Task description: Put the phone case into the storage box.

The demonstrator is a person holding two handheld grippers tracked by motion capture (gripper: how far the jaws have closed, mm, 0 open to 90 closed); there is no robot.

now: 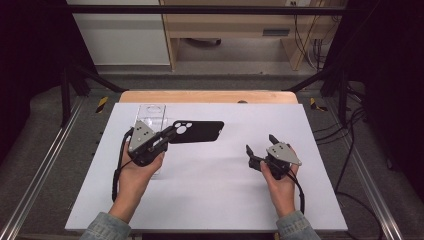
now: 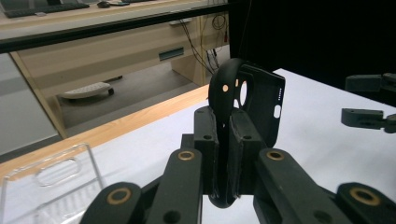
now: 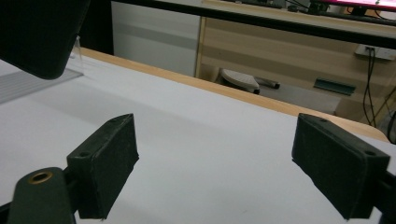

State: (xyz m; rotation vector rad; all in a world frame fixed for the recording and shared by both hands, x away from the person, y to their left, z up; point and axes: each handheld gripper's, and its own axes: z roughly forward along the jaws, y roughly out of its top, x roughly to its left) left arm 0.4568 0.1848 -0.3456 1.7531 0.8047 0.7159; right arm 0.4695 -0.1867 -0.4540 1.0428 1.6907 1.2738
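The black phone case is being pinched by its camera-hole end in the left tool, just beside the clear case. The right tool is being held wide and empty, well apart. With so little of the edge gripped, the case could be twisted loose.

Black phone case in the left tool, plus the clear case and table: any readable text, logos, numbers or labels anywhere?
None readable.
Black phone case: plain, with camera and button cutouts, no print visible.
Clear case: no marking visible.
White table: blank.
Left tool and right tool: no lettering on the pads or plates.
Yellow-black floor tape: stripes, no words.
Wall socket plate: too blurred to tell.
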